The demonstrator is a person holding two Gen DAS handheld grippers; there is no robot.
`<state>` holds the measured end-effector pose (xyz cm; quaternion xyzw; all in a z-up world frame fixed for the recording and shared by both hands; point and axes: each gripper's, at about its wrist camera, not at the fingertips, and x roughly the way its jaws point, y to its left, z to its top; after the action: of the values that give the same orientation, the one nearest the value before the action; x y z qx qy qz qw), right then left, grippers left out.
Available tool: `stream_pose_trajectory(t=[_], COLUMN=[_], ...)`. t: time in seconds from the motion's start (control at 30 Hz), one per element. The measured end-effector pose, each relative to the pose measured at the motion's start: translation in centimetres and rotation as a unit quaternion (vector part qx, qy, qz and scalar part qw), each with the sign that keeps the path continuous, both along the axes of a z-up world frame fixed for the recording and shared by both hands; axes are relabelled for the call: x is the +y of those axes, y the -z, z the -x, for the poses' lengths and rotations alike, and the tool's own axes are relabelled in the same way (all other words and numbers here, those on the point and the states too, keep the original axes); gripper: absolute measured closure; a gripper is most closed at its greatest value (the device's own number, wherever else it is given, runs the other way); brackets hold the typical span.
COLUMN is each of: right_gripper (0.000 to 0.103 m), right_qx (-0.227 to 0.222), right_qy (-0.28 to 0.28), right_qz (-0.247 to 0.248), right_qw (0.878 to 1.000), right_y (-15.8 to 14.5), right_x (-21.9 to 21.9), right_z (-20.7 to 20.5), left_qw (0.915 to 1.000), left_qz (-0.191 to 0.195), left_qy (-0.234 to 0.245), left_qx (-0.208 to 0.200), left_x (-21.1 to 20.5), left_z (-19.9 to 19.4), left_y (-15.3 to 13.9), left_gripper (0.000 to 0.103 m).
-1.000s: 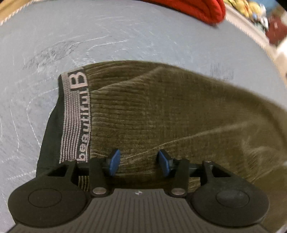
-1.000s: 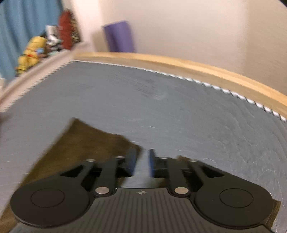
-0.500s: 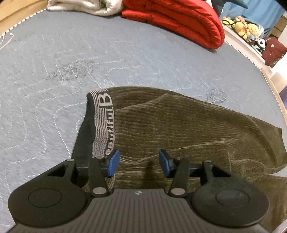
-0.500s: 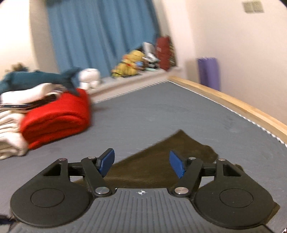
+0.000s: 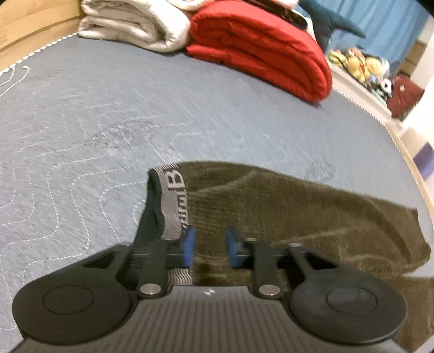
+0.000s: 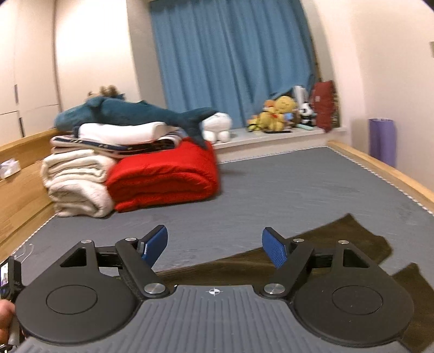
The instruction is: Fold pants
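Observation:
Olive-brown corduroy pants (image 5: pixel 284 206) lie folded flat on the grey mattress (image 5: pixel 108 114), with a grey lettered waistband (image 5: pixel 173 198) at their left end. My left gripper (image 5: pixel 208 247) is open and empty, raised above the waistband end. In the right wrist view the pants (image 6: pixel 339 244) lie low right, leg ends near the bed's right edge. My right gripper (image 6: pixel 214 244) is wide open and empty, lifted above the pants and facing the room.
A folded red blanket (image 5: pixel 265 51) and cream blanket (image 5: pixel 130 24) are stacked at the head of the bed, with a blue plush shark (image 6: pixel 130 114) on top. A wooden bed frame (image 6: pixel 385 173) runs along the right. Plush toys (image 6: pixel 279 114) sit on a ledge.
My right gripper opened wide, let go of the pants' leg end and rose to face the room. My left gripper lifted and tilted up from the waistband, still open.

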<state>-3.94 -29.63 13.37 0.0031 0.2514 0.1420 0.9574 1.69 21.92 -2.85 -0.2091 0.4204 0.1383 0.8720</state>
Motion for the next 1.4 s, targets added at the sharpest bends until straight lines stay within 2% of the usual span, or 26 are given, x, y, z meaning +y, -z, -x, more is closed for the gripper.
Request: stream_pose_trajectory(t=[0.07, 0.23, 0.3, 0.37, 0.5, 0.57, 0.63, 0.7, 0.73, 0.77, 0.83, 0.9, 0.97, 1.0, 1.1, 1.17, 1.23, 1.27, 1.33, 1.4], right_gripper=[0.024, 0.024, 0.024, 0.024, 0.025, 0.024, 0.024, 0.024, 0.024, 0.023, 0.023, 0.023, 0.022, 0.021, 0.021, 0.021, 0.021, 0.021, 0.020, 0.020], right_qx=[0.001, 0.011, 0.005, 0.042, 0.057, 0.061, 0.075, 0.091, 0.098, 0.106, 0.122, 0.137, 0.149, 0.153, 0.162, 0.163, 0.166, 0.166, 0.165, 0.164], right_qy=[-0.004, -0.001, -0.002, 0.009, -0.003, 0.002, 0.008, 0.015, 0.018, 0.019, 0.021, 0.026, 0.032, 0.035, 0.041, 0.045, 0.047, 0.048, 0.050, 0.057], right_qz=[-0.005, -0.052, -0.045, -0.012, -0.010, -0.011, -0.024, -0.033, -0.036, -0.039, -0.041, -0.043, -0.049, -0.051, -0.049, -0.044, -0.038, -0.037, -0.032, -0.029], right_qw=[1.000, 0.999, 0.999, 0.999, 0.998, 0.998, 0.997, 0.995, 0.994, 0.993, 0.991, 0.989, 0.987, 0.986, 0.985, 0.985, 0.984, 0.984, 0.984, 0.984], right_y=[0.6, 3.2, 5.4, 7.2, 8.2, 8.3, 8.3, 8.4, 8.5, 8.7, 9.0, 9.3, 9.5, 9.6, 9.8, 9.9, 10.0, 10.0, 9.9, 9.8], right_x=[0.9, 0.7, 0.0, -0.3, -1.1, -1.3, -1.7, -1.8, -1.9, -1.9, -2.0, -2.2, -2.6, -2.7, -3.0, -3.3, -3.5, -3.6, -3.9, -4.0], right_z=[-0.7, -3.4, -3.7, -4.7, -5.8, -6.4, -6.9, -7.5, -7.6, -7.7, -7.9, -8.1, -8.2, -8.2, -8.3, -8.2, -8.2, -8.2, -8.3, -8.3], left_qw=[0.9998, 0.9988, 0.9985, 0.9982, 0.9966, 0.9948, 0.9918, 0.9925, 0.9943, 0.9958, 0.9984, 0.9989, 0.9975, 0.9961, 0.9913, 0.9876, 0.9805, 0.9767, 0.9710, 0.9667], left_qz=[0.003, -0.004, -0.015, -0.016, 0.002, 0.032, 0.058, 0.052, 0.038, 0.025, 0.004, -0.017, -0.028, -0.030, -0.039, -0.020, -0.003, -0.014, -0.031, -0.032], left_qy=[-0.015, -0.039, -0.045, -0.051, -0.078, -0.095, -0.114, -0.106, -0.093, -0.080, -0.042, 0.000, 0.038, 0.061, 0.107, 0.139, 0.178, 0.195, 0.220, 0.244], left_qx=[-0.014, -0.029, -0.028, -0.028, -0.027, -0.020, 0.007, 0.030, 0.034, 0.036, 0.038, 0.044, 0.052, 0.056, 0.067, 0.070, 0.082, 0.090, 0.088, 0.070], left_x=[0.5, 0.9, 0.8, 0.9, 1.5, 2.0, 2.4, 2.4, 2.4, 2.3, 2.3, 2.1, 2.0, 2.2, 2.5, 2.7, 2.6, 2.4, 1.8, 1.1], left_z=[0.3, 0.2, 0.0, -0.3, -0.8, -1.4, -2.7, -4.9, -6.3, -7.5, -10.5, -13.0, -15.1, -16.2, -18.3, -19.2, -19.7, -19.8, -19.6, -19.1], left_y=[-0.3, -0.5, -0.2, 0.2, 0.6, 0.7, 0.7, 0.4, 0.2, 0.0, 0.1, 1.0, 2.2, 3.0, 5.0, 6.1, 7.3, 7.8, 8.0, 7.4], left_gripper=[0.094, 0.094, 0.094, 0.094, 0.094, 0.094, 0.094, 0.094, 0.092, 0.089, 0.076, 0.052, 0.038, 0.035, 0.034, 0.024, 0.024, 0.024, 0.036, 0.075])
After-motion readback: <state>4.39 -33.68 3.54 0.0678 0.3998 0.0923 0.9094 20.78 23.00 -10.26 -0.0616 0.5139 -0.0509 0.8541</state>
